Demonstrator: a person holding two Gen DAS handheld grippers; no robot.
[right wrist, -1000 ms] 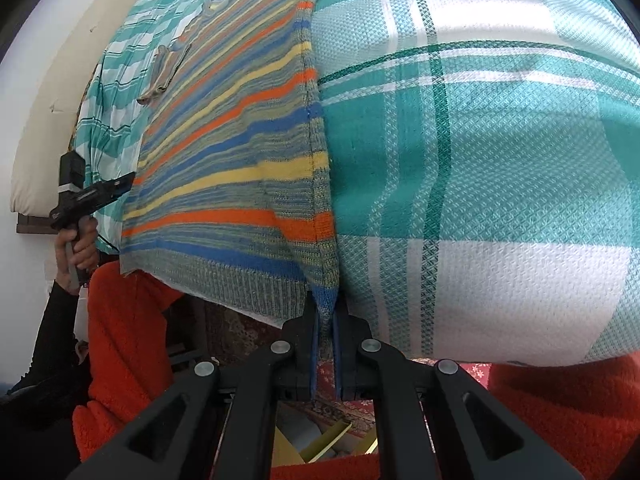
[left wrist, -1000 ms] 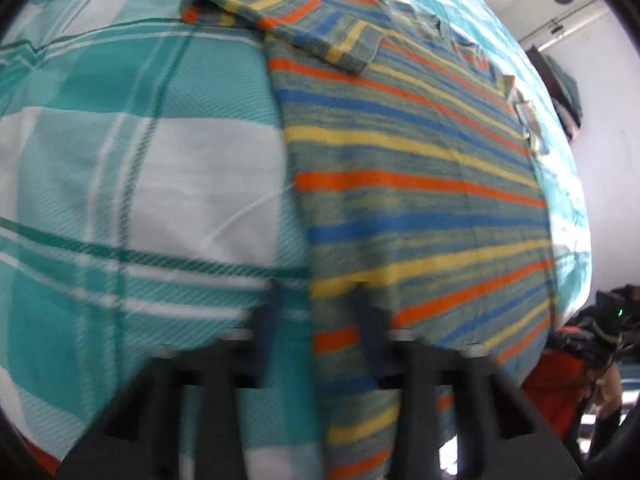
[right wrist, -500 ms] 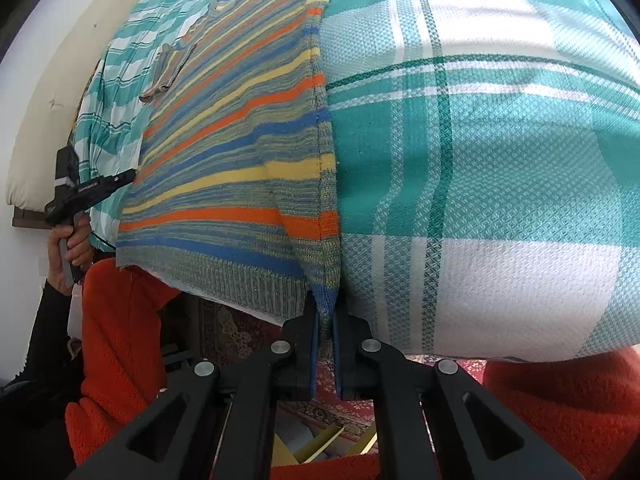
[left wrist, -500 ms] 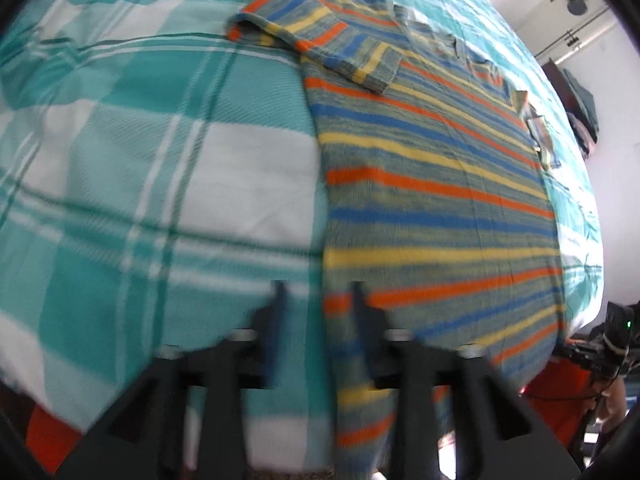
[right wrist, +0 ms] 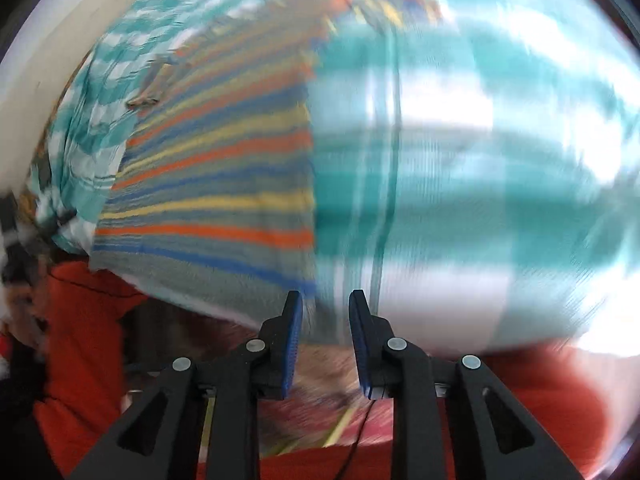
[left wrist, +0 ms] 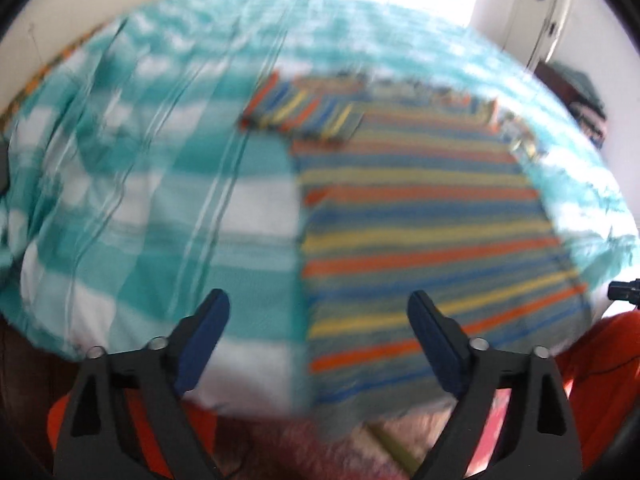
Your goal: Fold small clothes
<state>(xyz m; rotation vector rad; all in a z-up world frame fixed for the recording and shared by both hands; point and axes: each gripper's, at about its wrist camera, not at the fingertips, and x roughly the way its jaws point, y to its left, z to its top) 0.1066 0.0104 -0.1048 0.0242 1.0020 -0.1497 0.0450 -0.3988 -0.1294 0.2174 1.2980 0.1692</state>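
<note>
A striped knit sweater point(left wrist: 424, 232), grey with orange, yellow and blue bands, lies flat on a teal and white checked bedspread point(left wrist: 160, 200), its hem at the bed's near edge. One sleeve point(left wrist: 304, 112) is folded across its chest. My left gripper point(left wrist: 318, 312) is wide open and empty, held above the hem. In the right wrist view the sweater point(right wrist: 224, 184) lies to the left. My right gripper point(right wrist: 325, 312) is open a little and empty, just off the hem's right corner. Both views are blurred by motion.
The bedspread point(right wrist: 460, 184) covers the whole bed. The person's orange clothing point(right wrist: 88, 320) is at the bed's near edge. A white wall point(left wrist: 516, 12) and a dark pile point(left wrist: 584, 104) stand beyond the bed's far right.
My right gripper has let go of the hem corner and opened a little. My left gripper has opened wide and pulled back and up from the sweater. The sweater stays flat.
</note>
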